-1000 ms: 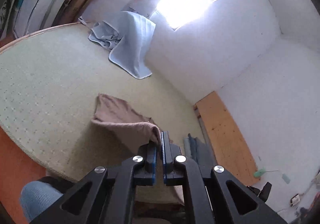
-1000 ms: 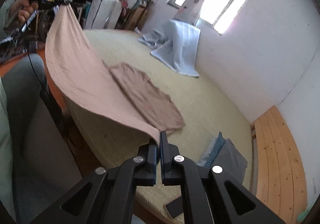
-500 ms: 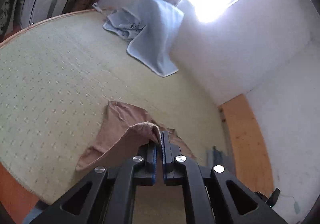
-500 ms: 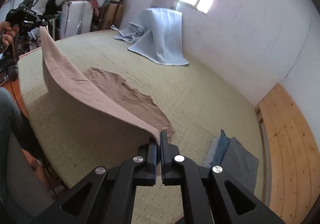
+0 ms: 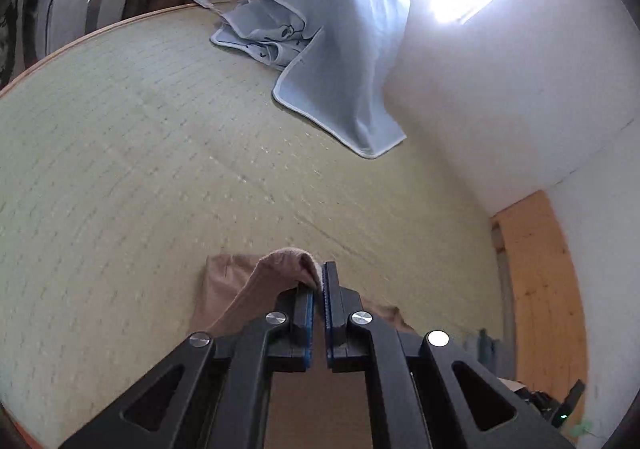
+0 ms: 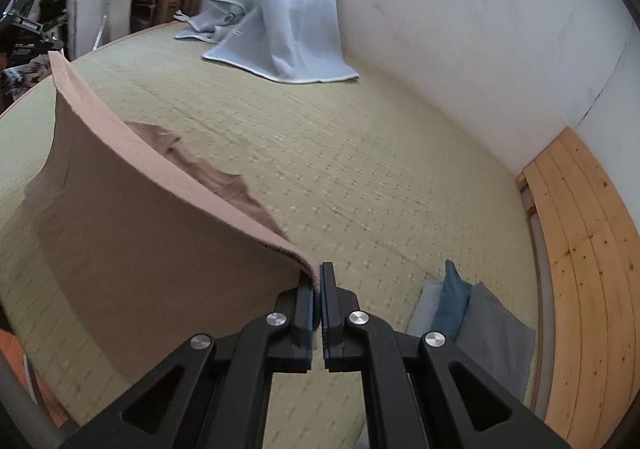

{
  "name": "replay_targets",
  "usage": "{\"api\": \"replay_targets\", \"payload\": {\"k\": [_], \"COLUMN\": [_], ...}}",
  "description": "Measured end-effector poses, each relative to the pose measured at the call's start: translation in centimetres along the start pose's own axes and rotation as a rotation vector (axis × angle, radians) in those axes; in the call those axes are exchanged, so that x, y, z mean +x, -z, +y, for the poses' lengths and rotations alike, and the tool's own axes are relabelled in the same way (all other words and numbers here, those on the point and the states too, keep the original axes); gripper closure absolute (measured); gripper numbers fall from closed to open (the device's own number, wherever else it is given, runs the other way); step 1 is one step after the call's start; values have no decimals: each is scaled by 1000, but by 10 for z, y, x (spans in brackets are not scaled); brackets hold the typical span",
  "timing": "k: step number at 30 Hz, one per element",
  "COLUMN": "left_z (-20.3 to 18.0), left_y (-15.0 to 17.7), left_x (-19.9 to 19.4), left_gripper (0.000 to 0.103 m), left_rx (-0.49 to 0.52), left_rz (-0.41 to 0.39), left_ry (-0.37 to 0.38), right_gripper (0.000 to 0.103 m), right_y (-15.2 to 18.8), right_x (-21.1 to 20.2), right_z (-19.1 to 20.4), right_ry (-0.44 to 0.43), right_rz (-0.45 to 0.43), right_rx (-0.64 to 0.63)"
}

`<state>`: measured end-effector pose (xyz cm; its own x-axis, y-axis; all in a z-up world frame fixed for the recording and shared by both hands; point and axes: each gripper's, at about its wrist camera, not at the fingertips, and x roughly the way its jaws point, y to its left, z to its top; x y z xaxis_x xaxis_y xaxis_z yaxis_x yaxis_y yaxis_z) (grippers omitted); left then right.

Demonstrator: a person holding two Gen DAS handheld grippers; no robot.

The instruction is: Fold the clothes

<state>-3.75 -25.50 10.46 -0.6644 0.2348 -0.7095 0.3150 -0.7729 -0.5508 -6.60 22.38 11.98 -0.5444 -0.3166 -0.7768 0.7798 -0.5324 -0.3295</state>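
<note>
Evidently both grippers, left (image 5: 319,289) and right (image 6: 318,291), had fingers clamped on corners of the brown garment (image 6: 132,225), stretching its edge taut at lower left above the mat (image 6: 360,169) for folding.

Brown garment (image 6: 132,233) — soft matt knit; mat (image 6: 360,169) woven, rough; slats (image 6: 580,249) at three o'clock — bare pale wood.

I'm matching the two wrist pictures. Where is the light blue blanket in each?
Left wrist: blanket, top centre, draped against the wall under the window.
Right wrist: blanket, top centre-left, same drape, far end of the mat.
Shared landmark: wooden floor strip at the right.
</note>
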Motion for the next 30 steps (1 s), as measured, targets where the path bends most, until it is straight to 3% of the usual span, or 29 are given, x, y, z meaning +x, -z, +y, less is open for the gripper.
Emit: {"api": "replay_targets", "payload": {"k": [11, 16, 21, 30], "left_z": [14, 25, 14, 11], "left_y": [-27, -34, -43, -54], "left_x": [144, 186, 214, 262], "left_gripper": [100, 100, 100, 97], "left_rx": [19, 24, 80, 125], "left_rz": [94, 120, 110, 165], "left_ry": [-206, -272, -307, -318], "right_gripper": [102, 102, 100, 66], "right_y": [-37, -39, -41, -40], "right_x": [157, 214, 242, 273], "right_z": [-27, -27, -33, -54], "right_ry": [-27, -51, -63, -53], "right_rz": [176, 250, 271, 325], "right_rx": [11, 5, 21, 143]}}
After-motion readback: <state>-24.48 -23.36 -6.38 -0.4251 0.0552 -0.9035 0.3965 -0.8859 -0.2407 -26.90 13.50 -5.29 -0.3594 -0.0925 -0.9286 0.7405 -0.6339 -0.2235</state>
